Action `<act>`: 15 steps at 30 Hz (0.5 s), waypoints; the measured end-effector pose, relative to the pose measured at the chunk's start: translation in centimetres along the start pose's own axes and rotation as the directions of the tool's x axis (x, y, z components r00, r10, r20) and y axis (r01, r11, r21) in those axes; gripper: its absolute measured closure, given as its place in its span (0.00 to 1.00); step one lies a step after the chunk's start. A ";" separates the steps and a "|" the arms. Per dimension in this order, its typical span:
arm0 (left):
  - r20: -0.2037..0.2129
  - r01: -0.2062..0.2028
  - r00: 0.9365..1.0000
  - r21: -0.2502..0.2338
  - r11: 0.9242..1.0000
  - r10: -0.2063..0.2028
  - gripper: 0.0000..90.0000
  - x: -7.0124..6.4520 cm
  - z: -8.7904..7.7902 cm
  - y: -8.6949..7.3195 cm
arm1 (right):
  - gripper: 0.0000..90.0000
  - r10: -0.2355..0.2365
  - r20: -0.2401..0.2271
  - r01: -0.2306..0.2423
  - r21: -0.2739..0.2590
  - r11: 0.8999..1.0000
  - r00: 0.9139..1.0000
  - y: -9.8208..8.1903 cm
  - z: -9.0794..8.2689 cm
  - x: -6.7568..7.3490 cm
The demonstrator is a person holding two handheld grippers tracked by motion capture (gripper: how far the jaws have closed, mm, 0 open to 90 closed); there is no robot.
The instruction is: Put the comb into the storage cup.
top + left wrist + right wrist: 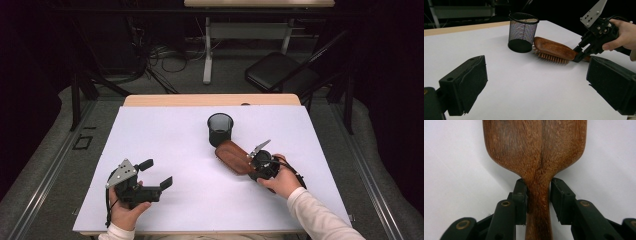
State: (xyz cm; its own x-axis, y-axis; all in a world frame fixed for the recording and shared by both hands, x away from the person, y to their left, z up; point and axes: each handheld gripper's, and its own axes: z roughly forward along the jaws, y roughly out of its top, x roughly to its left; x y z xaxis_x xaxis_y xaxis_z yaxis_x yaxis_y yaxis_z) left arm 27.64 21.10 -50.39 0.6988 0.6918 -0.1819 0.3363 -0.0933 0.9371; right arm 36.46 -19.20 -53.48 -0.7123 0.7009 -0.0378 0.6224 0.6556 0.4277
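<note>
A brown wooden hairbrush (232, 156) lies bristles down on the white table cover, its head next to a black mesh cup (220, 129). In the left gripper view the hairbrush (554, 48) and the mesh cup (522, 32) stand side by side. My right gripper (250, 167) straddles the brush handle from the near right. In the right gripper view the hairbrush (534, 150) has its handle between the pads of the right gripper (538, 195): one pad lies against it, the other shows a thin gap. My left gripper (156, 173) is held wide open and empty at the near left.
The white cover (175, 130) spans most of the wooden table. Behind the table stand a dark folding chair (280, 72) and a white desk leg (207, 50) among floor cables. The right gripper (577, 53) shows at the brush in the left gripper view.
</note>
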 end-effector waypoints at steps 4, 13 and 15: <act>0.003 0.002 1.000 -0.001 1.000 -0.002 0.04 0.0 0.0 0.0 | 0.79 -0.002 -0.017 0.002 -0.001 1.000 1.000 0.0 0.0 -0.1; 0.005 0.004 1.000 -0.001 1.000 -0.004 0.04 0.1 0.0 0.0 | 0.80 0.001 -0.020 -0.001 0.000 1.000 1.000 0.0 0.0 -0.1; 0.004 0.004 1.000 0.000 1.000 -0.004 0.04 0.0 0.0 0.0 | 0.80 0.002 -0.020 -0.002 0.002 1.000 1.000 0.0 0.0 -0.1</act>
State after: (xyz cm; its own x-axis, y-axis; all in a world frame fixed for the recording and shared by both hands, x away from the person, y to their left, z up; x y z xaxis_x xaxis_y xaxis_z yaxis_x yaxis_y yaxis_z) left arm 27.68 21.10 -50.43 0.6996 0.6897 -0.1868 0.3395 -0.0908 0.9362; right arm 36.52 -19.25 -53.49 -0.7175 0.6963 -0.0191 0.6241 0.6548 0.4263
